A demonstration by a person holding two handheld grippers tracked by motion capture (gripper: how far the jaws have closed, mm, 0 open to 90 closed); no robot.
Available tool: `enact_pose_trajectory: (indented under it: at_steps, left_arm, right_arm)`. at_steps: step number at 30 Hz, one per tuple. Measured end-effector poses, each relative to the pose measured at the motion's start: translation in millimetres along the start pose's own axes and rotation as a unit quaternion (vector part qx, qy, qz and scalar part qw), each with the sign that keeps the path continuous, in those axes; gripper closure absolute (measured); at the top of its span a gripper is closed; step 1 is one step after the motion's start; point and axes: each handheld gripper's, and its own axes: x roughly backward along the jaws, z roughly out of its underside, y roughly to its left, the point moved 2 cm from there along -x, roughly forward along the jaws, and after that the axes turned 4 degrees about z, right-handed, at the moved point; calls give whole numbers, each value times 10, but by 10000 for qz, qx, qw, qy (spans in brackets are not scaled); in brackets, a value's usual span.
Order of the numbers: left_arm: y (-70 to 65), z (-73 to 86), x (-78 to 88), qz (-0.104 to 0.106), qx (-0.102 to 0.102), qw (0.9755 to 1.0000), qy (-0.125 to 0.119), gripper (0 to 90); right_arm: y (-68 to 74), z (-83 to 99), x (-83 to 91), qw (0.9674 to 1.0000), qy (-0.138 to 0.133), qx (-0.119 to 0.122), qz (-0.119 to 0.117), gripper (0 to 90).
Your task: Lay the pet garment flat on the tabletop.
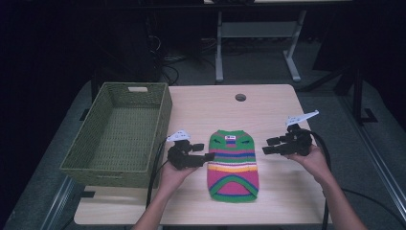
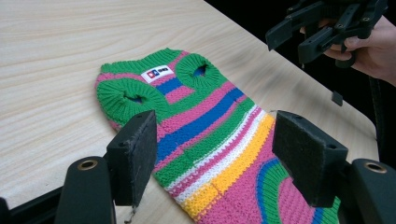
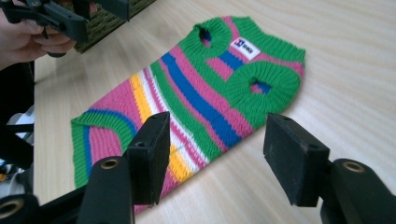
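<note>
A small striped knit sweater in pink, green, blue, yellow and white lies flat on the wooden table, with a white label near its far end. My left gripper hovers at its left edge, open and empty. My right gripper hovers just off its right side, also open and empty. In the left gripper view the sweater lies between and beyond the jaws, and the right gripper hangs at top right. In the right gripper view the sweater stretches ahead, and the left gripper is at top left.
A green woven basket stands empty at the table's left side, overhanging the left edge. A round cable hole sits near the table's far edge. Grey floor and a desk frame lie beyond the table.
</note>
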Motion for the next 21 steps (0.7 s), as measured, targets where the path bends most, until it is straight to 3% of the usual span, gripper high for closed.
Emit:
enact_pose_trajectory:
  at_steps: [7,21]
  left_arm:
    - [-62,20,5,100,33,9999,-33,298]
    - [-126,130,31,118,-20,9998,186,286]
  right_arm:
    - [8,108,91,9998,-186,-40,-78,398]
    - [50,310,206,9997,-205,-83,-80,377]
